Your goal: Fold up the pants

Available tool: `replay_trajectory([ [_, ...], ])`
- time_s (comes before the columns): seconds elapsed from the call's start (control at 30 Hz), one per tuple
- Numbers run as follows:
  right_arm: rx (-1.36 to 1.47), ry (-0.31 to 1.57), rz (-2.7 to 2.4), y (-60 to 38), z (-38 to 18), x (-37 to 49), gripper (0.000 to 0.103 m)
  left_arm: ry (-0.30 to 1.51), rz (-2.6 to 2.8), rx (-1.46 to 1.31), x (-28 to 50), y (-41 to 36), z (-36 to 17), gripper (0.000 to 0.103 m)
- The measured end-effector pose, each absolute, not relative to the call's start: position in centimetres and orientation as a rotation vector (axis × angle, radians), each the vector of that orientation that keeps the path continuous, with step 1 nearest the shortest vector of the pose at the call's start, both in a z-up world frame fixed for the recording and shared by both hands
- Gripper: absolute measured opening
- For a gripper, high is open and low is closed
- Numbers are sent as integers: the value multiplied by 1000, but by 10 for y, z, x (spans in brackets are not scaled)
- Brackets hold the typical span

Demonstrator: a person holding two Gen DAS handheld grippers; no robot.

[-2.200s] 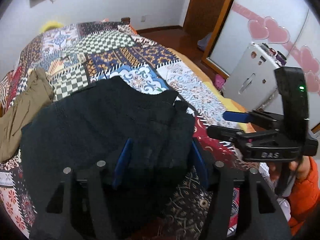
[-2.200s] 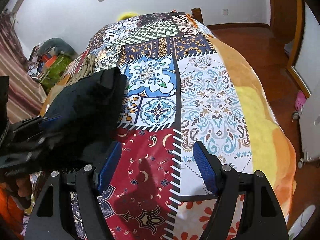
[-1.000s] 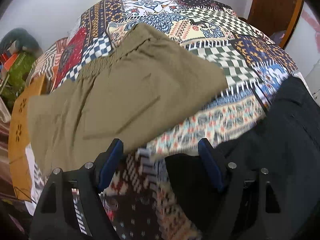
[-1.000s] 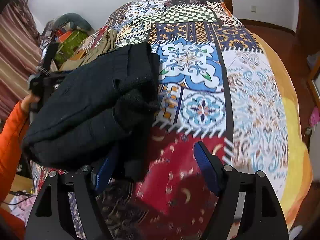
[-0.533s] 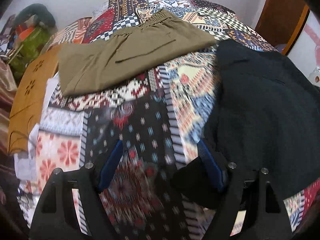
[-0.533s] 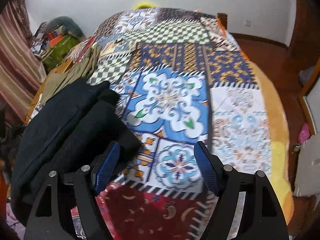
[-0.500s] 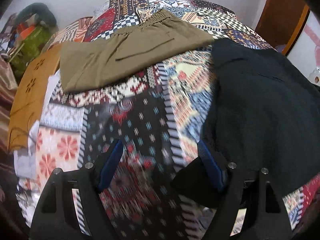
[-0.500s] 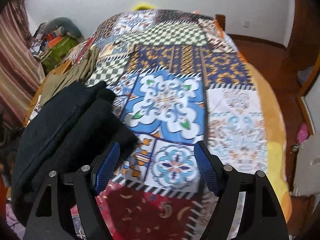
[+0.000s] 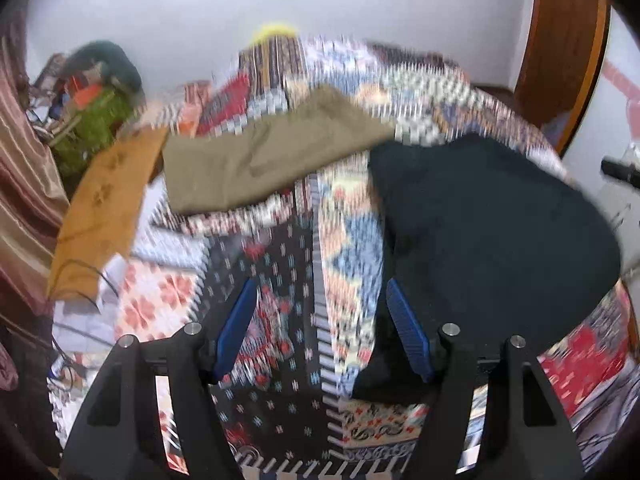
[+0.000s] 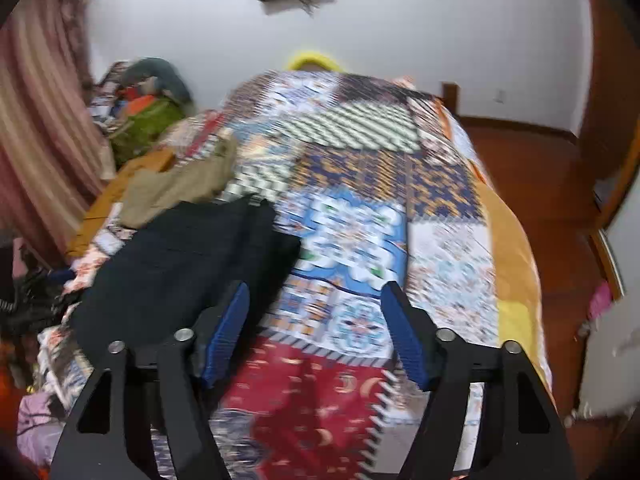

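Note:
Folded black pants (image 9: 492, 232) lie on the patchwork bedspread (image 9: 288, 320), right of centre in the left wrist view; they also show in the right wrist view (image 10: 188, 264) at left. Folded olive pants (image 9: 260, 160) lie further back on the bed and show in the right wrist view (image 10: 180, 188) too. My left gripper (image 9: 322, 312) is open and empty above the quilt, its right finger beside the black pants' edge. My right gripper (image 10: 314, 316) is open and empty over the quilt, just right of the black pants. Both views are motion-blurred.
An orange cloth (image 9: 104, 208) hangs over the bed's left side. A pile of green and orange things (image 10: 148, 116) sits at the far left by a striped curtain (image 10: 36, 128). Wooden floor (image 10: 532, 184) and a door lie to the right.
Both grippers have pulled back and up from the black pants, which now lie released on the bed. More of the room's back wall shows in both views.

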State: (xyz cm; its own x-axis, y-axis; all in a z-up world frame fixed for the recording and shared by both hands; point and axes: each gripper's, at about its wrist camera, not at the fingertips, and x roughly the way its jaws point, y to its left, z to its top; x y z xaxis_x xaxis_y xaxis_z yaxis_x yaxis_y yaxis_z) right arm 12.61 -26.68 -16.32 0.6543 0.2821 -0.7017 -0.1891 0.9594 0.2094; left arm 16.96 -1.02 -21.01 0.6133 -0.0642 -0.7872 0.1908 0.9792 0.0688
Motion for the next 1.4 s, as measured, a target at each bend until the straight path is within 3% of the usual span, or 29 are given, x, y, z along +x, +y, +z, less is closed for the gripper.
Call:
replay_trajectory([
  [0.1,123,784,342,-247,-155,124,52,821,-204,129,172,-20,-182,63],
  [0.2,123,769,420,-224,-151,125,50,798,-291,93,177,-38,-172,53],
  [0.33,98,781,497,-194,-157,126,47,820,-382,95,188,-71,-181,36],
  [0.47,80,841,541,-176,-179,135,46,914,-450,84,198,-93,-211,32],
  [0.67,102,956,538,-179,-221,141,36,979,-456,80,200,-93,-250,31],
  [1.2,171,975,484,-217,-217,110,39,927,-426,155,159,-72,-241,31],
  [1.33,198,973,441,-228,-213,103,41,924,-347,164,153,-56,-239,47],
  [1.4,184,965,416,-231,-209,101,42,934,-325,143,153,-44,-239,47],
])
